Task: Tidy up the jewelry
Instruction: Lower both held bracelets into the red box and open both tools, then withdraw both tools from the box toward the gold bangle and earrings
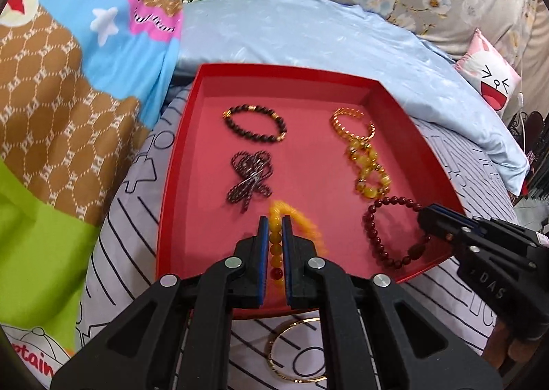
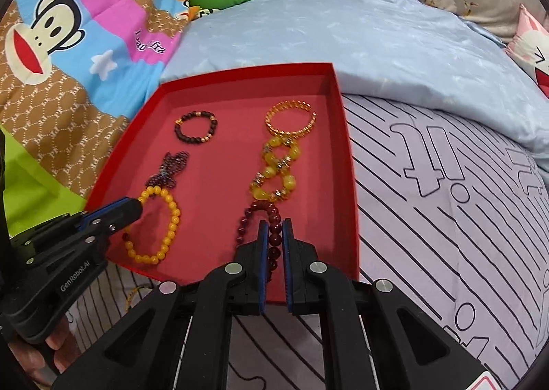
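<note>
A red tray (image 1: 394, 95) (image 2: 346, 163) lies on the bed. My left gripper (image 1: 275, 220) (image 2: 137, 206) is shut on a yellow bead bracelet (image 1: 276, 246) (image 2: 164, 232) over the tray's near left part. My right gripper (image 2: 275, 222) (image 1: 423, 215) is shut on a dark red bead bracelet (image 2: 271, 218) (image 1: 377, 235) at the tray's near right. In the tray also lie a dark bead bracelet (image 1: 255, 122) (image 2: 195, 129), a dark twisted chain (image 1: 250, 177) (image 2: 171, 167), a gold coil bangle (image 1: 351, 122) (image 2: 290, 120) and a chunky yellow bracelet (image 1: 369, 170) (image 2: 276, 170).
A thin gold bangle (image 1: 295, 352) lies on the striped sheet (image 2: 446, 218) just in front of the tray. A light blue pillow (image 1: 308, 36) (image 2: 377, 40) lies behind the tray. A cartoon quilt (image 1: 68, 81) (image 2: 68, 47) is piled at the left.
</note>
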